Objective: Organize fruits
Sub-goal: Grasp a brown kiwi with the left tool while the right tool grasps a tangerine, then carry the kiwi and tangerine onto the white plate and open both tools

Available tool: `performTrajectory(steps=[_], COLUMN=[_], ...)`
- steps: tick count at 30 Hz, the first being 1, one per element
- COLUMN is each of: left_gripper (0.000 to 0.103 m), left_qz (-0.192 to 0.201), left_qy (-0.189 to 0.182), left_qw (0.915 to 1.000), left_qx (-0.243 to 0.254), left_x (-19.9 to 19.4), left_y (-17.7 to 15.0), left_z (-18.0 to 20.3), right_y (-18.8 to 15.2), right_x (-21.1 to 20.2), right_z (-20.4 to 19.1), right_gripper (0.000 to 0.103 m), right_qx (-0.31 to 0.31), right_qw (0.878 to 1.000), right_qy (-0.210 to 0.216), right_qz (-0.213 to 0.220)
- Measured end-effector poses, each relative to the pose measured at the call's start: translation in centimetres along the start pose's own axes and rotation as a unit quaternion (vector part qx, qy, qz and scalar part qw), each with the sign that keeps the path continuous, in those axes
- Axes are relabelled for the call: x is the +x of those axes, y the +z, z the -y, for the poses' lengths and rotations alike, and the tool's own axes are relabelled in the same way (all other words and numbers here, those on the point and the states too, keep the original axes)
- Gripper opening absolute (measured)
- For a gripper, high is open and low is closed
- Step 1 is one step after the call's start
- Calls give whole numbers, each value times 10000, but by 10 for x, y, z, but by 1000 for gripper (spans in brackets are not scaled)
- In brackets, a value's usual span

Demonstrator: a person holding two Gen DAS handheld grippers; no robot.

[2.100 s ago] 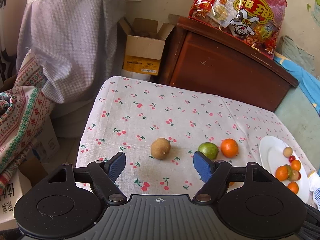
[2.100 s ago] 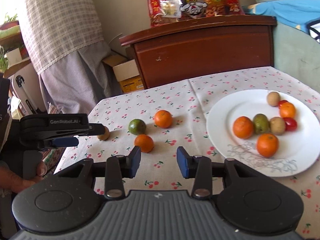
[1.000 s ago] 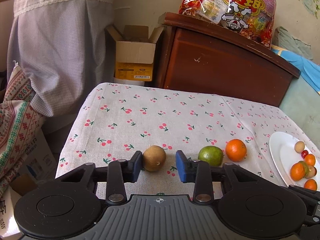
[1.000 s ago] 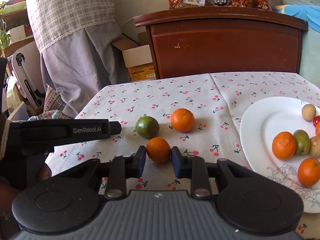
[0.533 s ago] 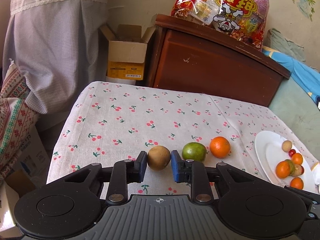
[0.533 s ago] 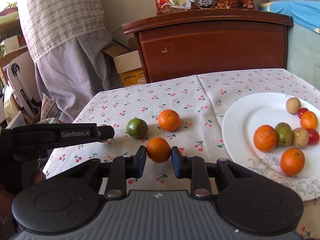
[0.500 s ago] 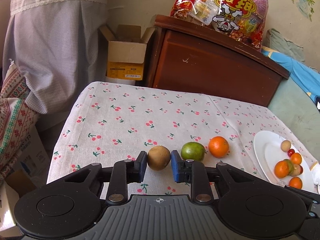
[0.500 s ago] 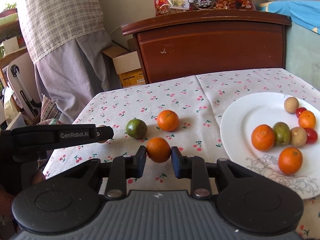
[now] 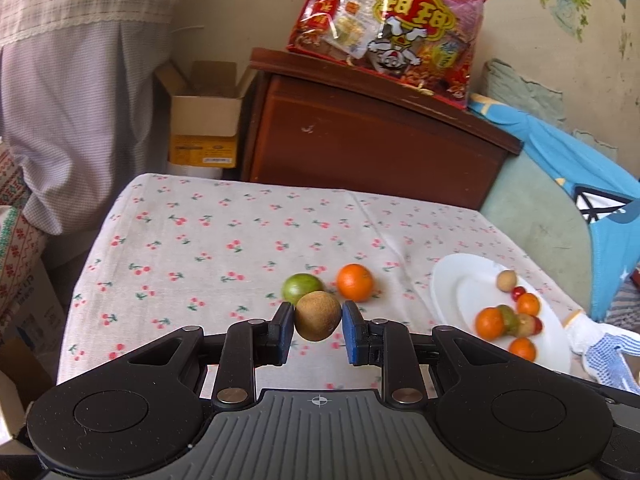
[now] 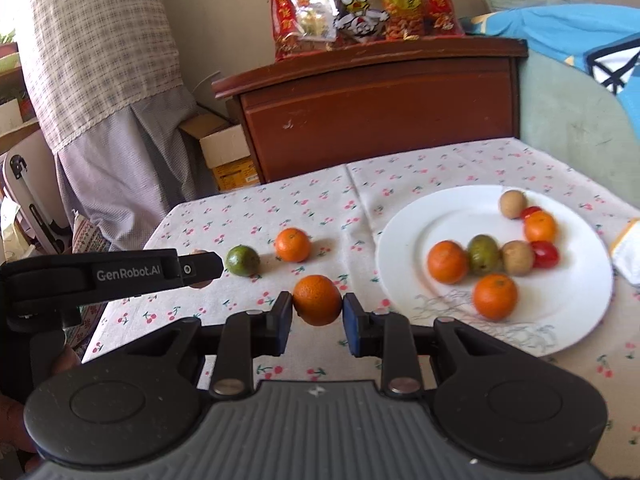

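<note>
**Mia:** What is the left gripper holding?

**Ben:** A brown kiwi. The two blue pads pinch it on both sides. It looks lifted a bit off the cherry cloth.

**Mia:** And the right gripper?

**Ben:** Its pads squeeze an orange. That one looks a bit up off the cloth too.

**Mia:** What else sits on the cloth?

**Ben:** In the left view, a green lime is just behind the kiwi, at 12 o'clock. Another orange, the loose orange, is beside the lime, at 1 o'clock from the kiwi. They are close but not touching.

**Mia:** Where is the plate?

**Ben:** The white plate is at 2 o'clock from the held orange. It sits near the right side of the table. A small heap of fruit fills its middle and far part. The left part of the plate and the near part by its rim are bare.

**Mia:** Is there room to move?

**Ben:** Yes. In the left view, the cloth from 9 to 11 o'clock is wide and bare, out to the left edge of the table. The far edge runs along a brown cabinet. A gloved hand is at the plate's near rim, at 3 o'clock.
</note>
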State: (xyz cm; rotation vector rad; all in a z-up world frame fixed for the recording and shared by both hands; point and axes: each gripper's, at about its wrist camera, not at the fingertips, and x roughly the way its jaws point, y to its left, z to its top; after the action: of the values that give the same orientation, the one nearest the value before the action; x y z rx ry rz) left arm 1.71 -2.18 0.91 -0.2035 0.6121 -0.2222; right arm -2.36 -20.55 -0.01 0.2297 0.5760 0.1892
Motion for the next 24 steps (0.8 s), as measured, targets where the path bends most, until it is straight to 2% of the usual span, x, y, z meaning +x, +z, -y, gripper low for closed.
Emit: performTrajectory(steps=[10, 24], left_gripper=[24, 24], left_qz=[100, -109], left_qy=[-540, -909], left_qw=[9985, 9957], left_qx=[58, 157], left_x=[1, 39], left_y=[11, 19], left_z=[41, 84], right_y=[16, 10], right_x=[-35, -35], right_z=[34, 82], right_gripper=[27, 27], right_qx=[179, 929], right_qw=[9968, 9867], right_qy=[-586, -1196], right_qz=[519, 590])
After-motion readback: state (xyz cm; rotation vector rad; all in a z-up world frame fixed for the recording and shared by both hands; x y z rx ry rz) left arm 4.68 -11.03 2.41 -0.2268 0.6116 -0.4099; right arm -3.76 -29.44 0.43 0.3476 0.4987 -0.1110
